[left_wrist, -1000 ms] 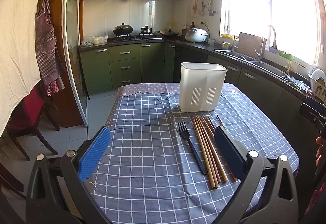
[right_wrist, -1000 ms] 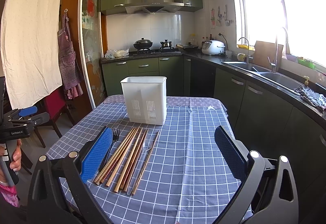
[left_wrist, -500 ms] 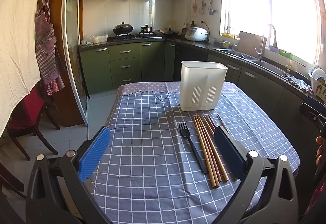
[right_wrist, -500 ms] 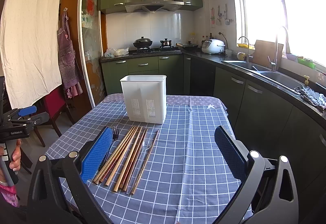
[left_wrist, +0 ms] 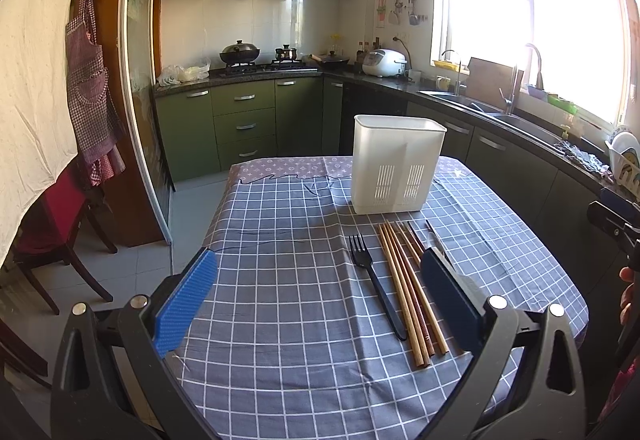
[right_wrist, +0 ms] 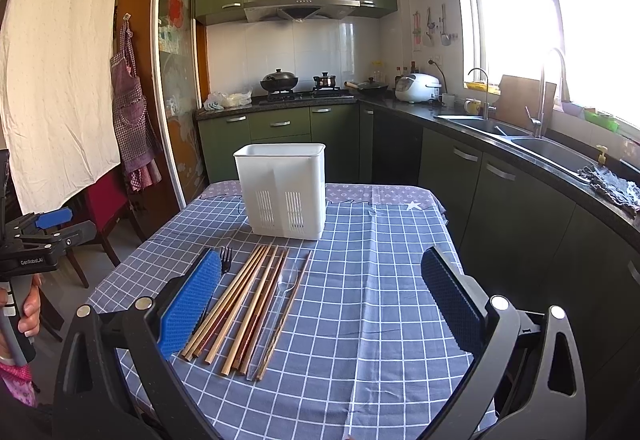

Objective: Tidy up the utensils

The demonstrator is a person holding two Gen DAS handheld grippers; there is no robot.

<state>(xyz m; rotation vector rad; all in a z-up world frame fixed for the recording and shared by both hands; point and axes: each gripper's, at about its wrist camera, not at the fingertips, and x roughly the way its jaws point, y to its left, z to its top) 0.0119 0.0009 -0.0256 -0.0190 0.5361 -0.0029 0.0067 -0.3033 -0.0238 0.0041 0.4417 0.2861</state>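
Observation:
A white slotted utensil holder [left_wrist: 398, 169] [right_wrist: 284, 191] stands upright near the far end of the table. In front of it lie a black fork [left_wrist: 374, 286] [right_wrist: 226, 259], several wooden chopsticks [left_wrist: 408, 288] [right_wrist: 244, 300] and a clear plastic spoon [right_wrist: 280, 302], side by side on the checked cloth. My left gripper [left_wrist: 318, 302] is open and empty above the near table edge, left of the utensils. My right gripper [right_wrist: 318, 302] is open and empty, above the cloth to the right of the chopsticks; its left pad hides part of the fork.
The table carries a grey-blue checked cloth [left_wrist: 280, 280] [right_wrist: 380, 280]. A red chair [left_wrist: 52, 228] stands to the left. Green cabinets and a counter with a sink [right_wrist: 520, 143] run along the back and right. The other gripper shows at each view's edge [right_wrist: 36, 240].
Both grippers have drifted slightly; the holder and utensils sit a touch lower and nearer in the views. Both grippers stay open and empty.

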